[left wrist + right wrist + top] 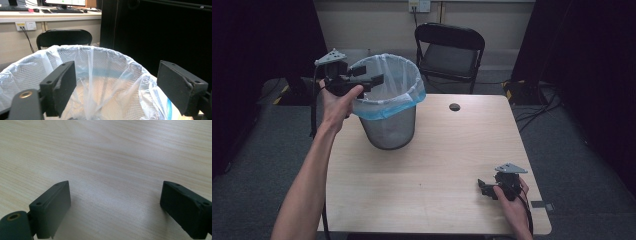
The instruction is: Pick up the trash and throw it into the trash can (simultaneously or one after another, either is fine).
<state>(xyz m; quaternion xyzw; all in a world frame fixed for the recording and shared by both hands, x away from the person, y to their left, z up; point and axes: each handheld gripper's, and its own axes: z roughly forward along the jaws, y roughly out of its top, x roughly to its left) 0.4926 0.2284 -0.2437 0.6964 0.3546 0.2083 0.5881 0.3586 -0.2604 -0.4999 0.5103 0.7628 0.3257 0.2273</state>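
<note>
- The left gripper (pixel 371 79) hovers over the near rim of the mesh bin (pixel 388 125), jaws spread apart, nothing between them.
- Just ahead of and below those jaws, the plastic liner (pixel 100 82) sags loosely into the bin.
- To seat the liner well, I would pinch only its folded edge (pixel 389 107) and pull it evenly down outside the rim.
- The right gripper (pixel 486 188) rests on the table (pixel 432 160), well apart from the bin, jaws apart over bare wood.

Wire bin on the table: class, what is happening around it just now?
A person holds the left gripper over the rim of the mesh bin, jaws open, nothing between them, above its plastic liner. The right gripper rests low over the bare table near its front right corner, also open and empty.
</note>
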